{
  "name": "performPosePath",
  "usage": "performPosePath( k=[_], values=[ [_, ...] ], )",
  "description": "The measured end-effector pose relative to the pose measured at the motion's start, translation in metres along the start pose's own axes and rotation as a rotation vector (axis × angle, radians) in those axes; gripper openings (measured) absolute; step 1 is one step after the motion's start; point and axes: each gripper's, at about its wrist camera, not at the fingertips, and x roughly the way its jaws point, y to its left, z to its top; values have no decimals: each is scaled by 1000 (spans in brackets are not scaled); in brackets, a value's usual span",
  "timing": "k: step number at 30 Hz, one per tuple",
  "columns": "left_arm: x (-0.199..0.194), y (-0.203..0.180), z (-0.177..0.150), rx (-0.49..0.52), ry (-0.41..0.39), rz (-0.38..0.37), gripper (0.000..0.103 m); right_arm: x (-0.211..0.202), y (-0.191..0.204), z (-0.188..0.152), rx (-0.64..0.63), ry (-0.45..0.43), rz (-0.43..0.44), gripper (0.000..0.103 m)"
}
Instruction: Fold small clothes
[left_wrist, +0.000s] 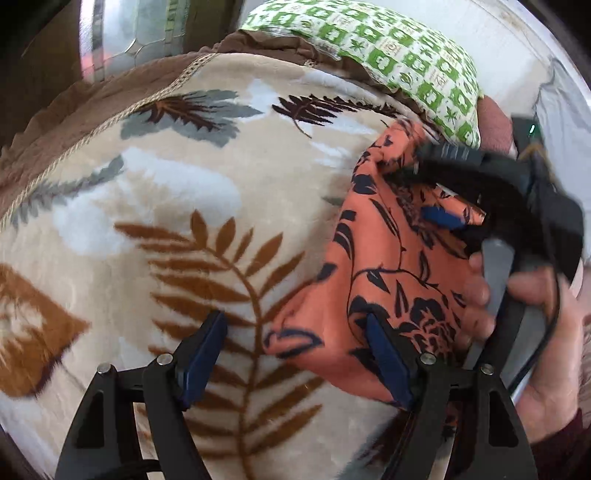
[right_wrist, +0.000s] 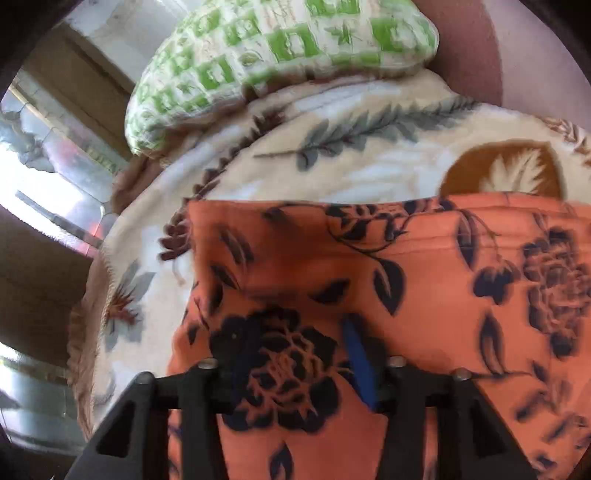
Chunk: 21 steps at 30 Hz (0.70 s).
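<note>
Apparently mid-fold, the orange cloth (right_wrist: 406, 266) lay on the blanket (left_wrist: 147, 206), the right gripper (left_wrist: 439, 199) pinching it while the left gripper (left_wrist: 295, 354) stood spread, next needing an edge.

Right tool's (right_wrist: 295, 354) left finger under blurred orange cloth (right_wrist: 424, 280)

— Where does the garment (left_wrist: 388, 266) lie?

— On the blanket (left_wrist: 166, 221), in the right half of the left wrist view. The pillow (left_wrist: 399, 55) rests on the blanket's far edge, in the upper right.

— And the grippers?

— The left gripper (left_wrist: 295, 354) is at the bottom centre, one finger over the blanket, one on the garment. The right gripper (left_wrist: 454, 192) is at the right edge, on the garment.
</note>
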Motion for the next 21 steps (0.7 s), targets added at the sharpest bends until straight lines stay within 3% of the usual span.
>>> performPosePath(
  k=[1,4,8,11,16,19,21],
  values=[
    [1,0,1,5,2,3,78,-4,1,0,7,-24,10,65],
    [-5,5,4,-35,-20,0,78,-16,-6,0,65,4,55,65],
    [-14,7,8,-46,-82,45,78,-77,-36,-19,60,-74,87,65],
    [-6,7,4,-37,-49,58,78,-137,-82,-48,75,-139,62,65],
    [-12,7,-5,-87,-31,22,78,-241,-193,-111,234,-241,-30,65],
    [-15,-2,-14,-90,-11,-26,78,-276,-254,-162,448,-280,106,68],
    [-15,-6,-23,-93,0,-33,78,-282,-275,-192,541,-299,165,69]
  ],
)
